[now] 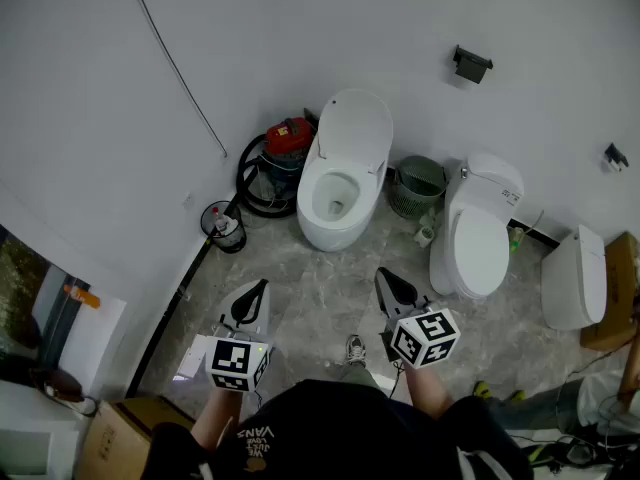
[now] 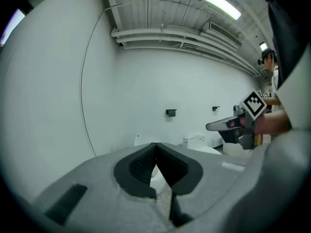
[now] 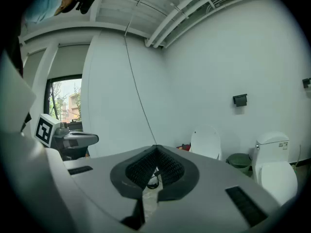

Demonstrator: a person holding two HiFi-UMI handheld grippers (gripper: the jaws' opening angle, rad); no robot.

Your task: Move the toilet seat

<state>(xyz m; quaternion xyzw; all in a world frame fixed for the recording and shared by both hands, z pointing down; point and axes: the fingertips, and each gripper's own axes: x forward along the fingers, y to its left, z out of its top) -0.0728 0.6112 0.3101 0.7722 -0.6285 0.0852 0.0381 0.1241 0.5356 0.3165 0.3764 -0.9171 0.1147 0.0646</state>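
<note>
A white toilet (image 1: 333, 200) stands against the far wall with its seat and lid (image 1: 354, 131) raised, the bowl open. In the right gripper view the raised lid (image 3: 206, 143) shows upright ahead. My left gripper (image 1: 259, 287) and right gripper (image 1: 382, 277) hover side by side over the stone floor, well short of that toilet. Both are shut with nothing between the jaws. The left gripper view shows its tips (image 2: 155, 144) meeting, with the right gripper (image 2: 231, 124) off to the side. The right gripper (image 3: 155, 148) is likewise closed.
A second toilet (image 1: 477, 237) with its lid down stands to the right, a green bin (image 1: 417, 185) between the two. A red vacuum with black hose (image 1: 277, 158) sits left of the open toilet. A third white fixture (image 1: 575, 278) and cardboard box (image 1: 622, 290) lie far right.
</note>
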